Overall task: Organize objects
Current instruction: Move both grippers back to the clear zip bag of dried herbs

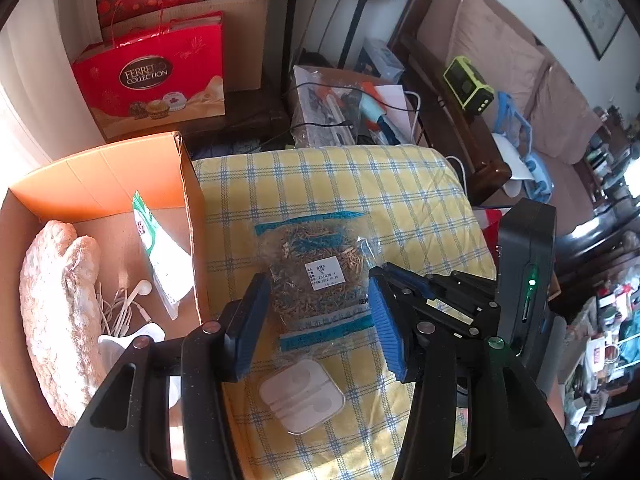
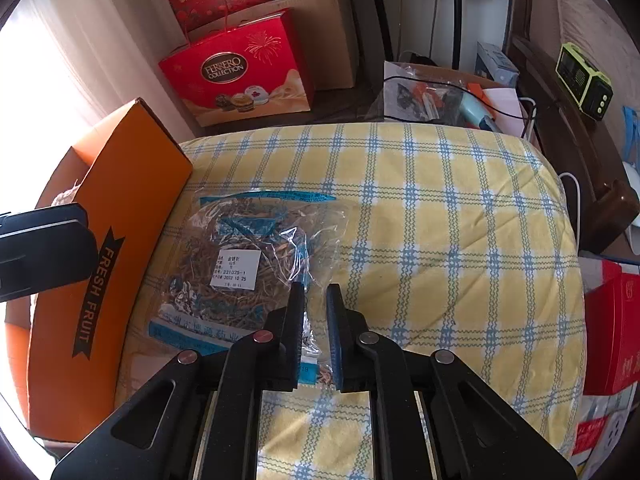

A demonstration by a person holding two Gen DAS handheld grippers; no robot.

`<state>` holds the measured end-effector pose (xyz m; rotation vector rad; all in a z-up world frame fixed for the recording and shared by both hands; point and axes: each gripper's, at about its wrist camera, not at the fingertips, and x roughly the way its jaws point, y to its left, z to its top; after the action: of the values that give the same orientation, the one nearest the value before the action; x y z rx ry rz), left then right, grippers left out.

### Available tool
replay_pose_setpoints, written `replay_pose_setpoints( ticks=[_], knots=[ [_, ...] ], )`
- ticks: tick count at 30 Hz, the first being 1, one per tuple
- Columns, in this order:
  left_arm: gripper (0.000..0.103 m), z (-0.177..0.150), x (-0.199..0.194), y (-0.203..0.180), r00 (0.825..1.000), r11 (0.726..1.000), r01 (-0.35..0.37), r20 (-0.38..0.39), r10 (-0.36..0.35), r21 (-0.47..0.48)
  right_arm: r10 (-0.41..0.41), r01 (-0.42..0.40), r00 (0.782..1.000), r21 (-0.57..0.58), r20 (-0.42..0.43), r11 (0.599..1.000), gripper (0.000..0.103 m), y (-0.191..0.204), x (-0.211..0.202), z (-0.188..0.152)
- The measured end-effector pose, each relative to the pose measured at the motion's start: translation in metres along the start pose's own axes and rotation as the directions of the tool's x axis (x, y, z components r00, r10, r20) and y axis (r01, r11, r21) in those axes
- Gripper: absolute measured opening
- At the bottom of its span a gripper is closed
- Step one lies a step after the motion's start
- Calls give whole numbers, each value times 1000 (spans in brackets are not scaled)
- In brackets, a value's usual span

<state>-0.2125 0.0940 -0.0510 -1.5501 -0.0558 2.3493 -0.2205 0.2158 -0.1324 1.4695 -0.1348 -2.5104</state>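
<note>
crinkly plastic herb bag (image 2: 240,276), mid-frame, is being pinched at its corner by the right gripper (image 2: 316,336) and could slip or tear, the left gripper (image 1: 316,320) half-open around it, gripping nothing.

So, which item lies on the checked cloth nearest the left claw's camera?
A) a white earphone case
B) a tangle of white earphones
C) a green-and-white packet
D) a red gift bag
A: in the left wrist view the white earphone case lies on the checked cloth just below the bag of dried herbs, while the packet and the earphones sit inside the orange box.
</note>
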Motion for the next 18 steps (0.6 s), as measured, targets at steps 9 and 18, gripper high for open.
replay_pose_setpoints(
  ticks=[9,18],
  knots=[
    [52,-3,5,-27,1000,999,18,-12,-18,35,-74,74,997,11,25,997,4,-18,-28,-7],
    [53,-13,54,-48,992,999,6,-125,-2,32,-131,130,991,42,18,991,4,-48,-48,-25]
  ],
)
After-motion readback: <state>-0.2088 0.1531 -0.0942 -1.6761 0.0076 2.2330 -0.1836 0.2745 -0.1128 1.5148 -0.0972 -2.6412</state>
